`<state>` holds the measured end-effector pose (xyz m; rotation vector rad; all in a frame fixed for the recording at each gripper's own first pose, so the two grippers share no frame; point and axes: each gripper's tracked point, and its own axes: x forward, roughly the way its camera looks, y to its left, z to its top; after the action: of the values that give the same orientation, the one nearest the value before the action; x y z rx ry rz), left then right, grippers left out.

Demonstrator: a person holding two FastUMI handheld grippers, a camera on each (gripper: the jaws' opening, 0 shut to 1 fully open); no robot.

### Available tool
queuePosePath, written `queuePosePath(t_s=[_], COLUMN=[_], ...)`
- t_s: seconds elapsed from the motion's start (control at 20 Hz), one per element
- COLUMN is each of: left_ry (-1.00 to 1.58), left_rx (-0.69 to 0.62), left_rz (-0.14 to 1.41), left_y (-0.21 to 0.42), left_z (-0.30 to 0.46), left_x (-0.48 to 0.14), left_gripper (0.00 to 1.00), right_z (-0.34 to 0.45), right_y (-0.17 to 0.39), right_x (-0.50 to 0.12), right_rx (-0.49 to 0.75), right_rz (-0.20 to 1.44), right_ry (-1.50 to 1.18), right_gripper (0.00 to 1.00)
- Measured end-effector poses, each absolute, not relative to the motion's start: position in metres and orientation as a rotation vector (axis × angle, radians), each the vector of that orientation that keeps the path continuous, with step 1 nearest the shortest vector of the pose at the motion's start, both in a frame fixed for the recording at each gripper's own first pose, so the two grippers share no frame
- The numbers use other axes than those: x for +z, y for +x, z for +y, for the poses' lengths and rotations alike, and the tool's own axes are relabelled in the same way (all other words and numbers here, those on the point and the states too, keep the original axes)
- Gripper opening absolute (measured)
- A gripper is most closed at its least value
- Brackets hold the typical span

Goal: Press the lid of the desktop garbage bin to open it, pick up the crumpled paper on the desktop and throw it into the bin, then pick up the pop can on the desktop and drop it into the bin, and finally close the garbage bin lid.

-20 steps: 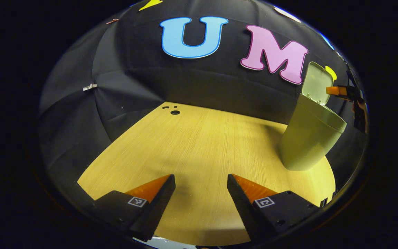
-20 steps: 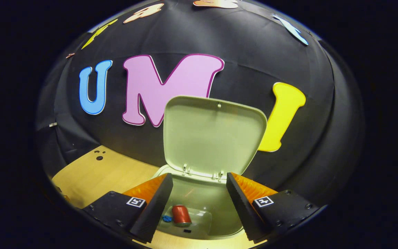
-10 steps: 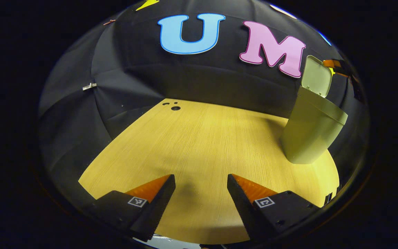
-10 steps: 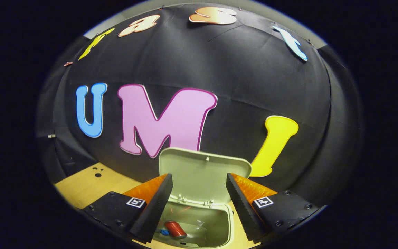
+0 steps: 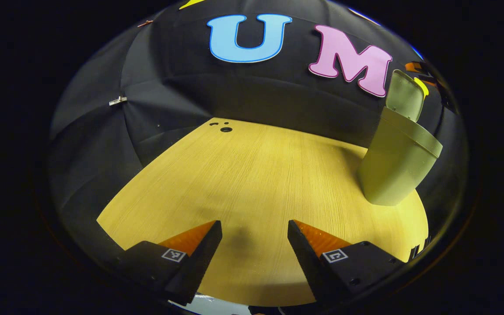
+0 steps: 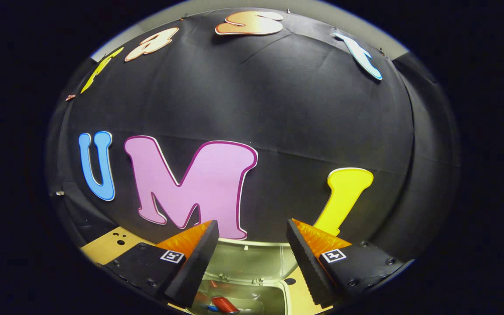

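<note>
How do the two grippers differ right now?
The left gripper hangs low over bare table, off to the side of the bin; the right gripper sits above the bin's open lid, with the can inside below. Both are open and hold nothing.

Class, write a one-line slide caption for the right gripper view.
Open right gripper poised above the bin, whose lid stands raised, with the red pop can lying inside.

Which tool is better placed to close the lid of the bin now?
The right tool. It hangs open directly above the bin's raised lid, with the pop can already inside. The left tool, also open, hovers over the bare table, far from the bin.
</note>
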<state>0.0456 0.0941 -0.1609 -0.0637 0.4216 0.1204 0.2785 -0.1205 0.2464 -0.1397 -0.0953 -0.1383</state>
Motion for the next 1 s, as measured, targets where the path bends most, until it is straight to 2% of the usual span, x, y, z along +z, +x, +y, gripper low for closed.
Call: queuePosePath(t_s=[0.25, 0.45, 0.65, 1.0], left_ry=[-0.083, -0.121, -0.11, -0.083], left_rx=[0.159, 0.193, 0.204, 0.146], left_rz=[0.404, 0.398, 0.39, 0.394], left_y=[0.04, 0.036, 0.032, 0.036], left_z=[0.104, 0.11, 0.113, 0.106], left_x=[-0.158, -0.159, -0.157, -0.159], left_gripper=[0.97, 0.97, 0.97, 0.97], right_z=[-0.123, -0.123, -0.121, -0.116], right_y=[0.308, 0.319, 0.312, 0.265], right_x=[0.227, 0.223, 0.218, 0.195], right_rx=[-0.141, -0.147, -0.13, -0.095], right_rz=[-0.009, -0.004, 0.028, 0.112], right_ry=[-0.083, -0.075, -0.066, -0.063], right_gripper=[0.97, 0.97, 0.97, 0.97])
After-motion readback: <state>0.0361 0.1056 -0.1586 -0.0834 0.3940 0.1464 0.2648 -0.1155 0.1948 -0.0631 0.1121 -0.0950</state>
